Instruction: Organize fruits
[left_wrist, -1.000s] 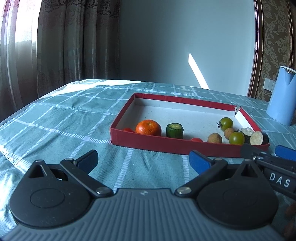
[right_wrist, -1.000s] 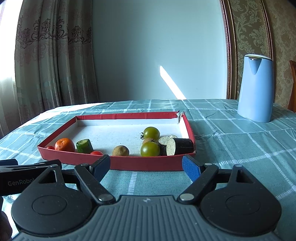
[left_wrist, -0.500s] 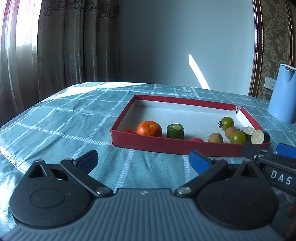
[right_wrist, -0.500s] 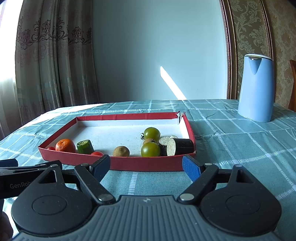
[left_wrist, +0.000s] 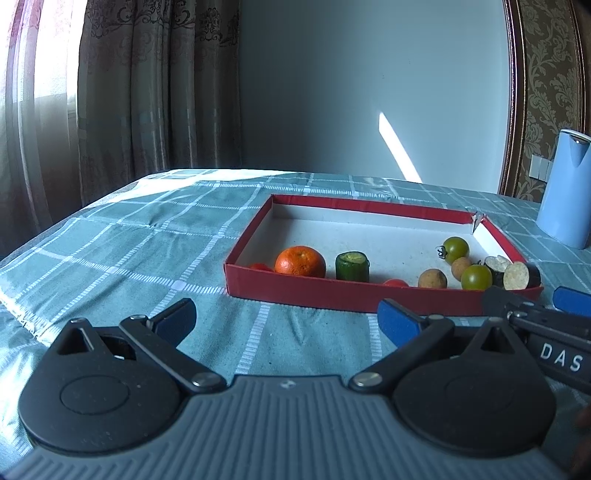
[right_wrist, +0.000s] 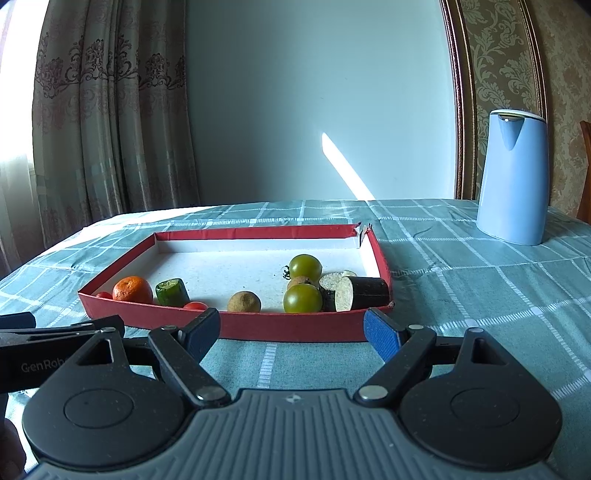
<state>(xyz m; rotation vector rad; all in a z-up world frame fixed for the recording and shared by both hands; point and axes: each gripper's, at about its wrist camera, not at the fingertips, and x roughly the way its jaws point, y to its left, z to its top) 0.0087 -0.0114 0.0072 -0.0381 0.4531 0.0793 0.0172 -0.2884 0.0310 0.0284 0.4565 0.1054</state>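
Inside the red tray (right_wrist: 295, 326): one orange (right_wrist: 132, 288), two green tomatoes (right_wrist: 305, 267), two longans (right_wrist: 243, 301).

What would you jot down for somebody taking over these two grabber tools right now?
Left gripper: open, empty, hovering over the tablecloth short of the red tray.
Right gripper: open, empty, beside it.
In the tray: orange, cucumber chunk, two green tomatoes, eggplant pieces, brown round fruits and small red ones.
Done: nothing gripped yet.
Left: all the sorting. The blue jug stands apart.
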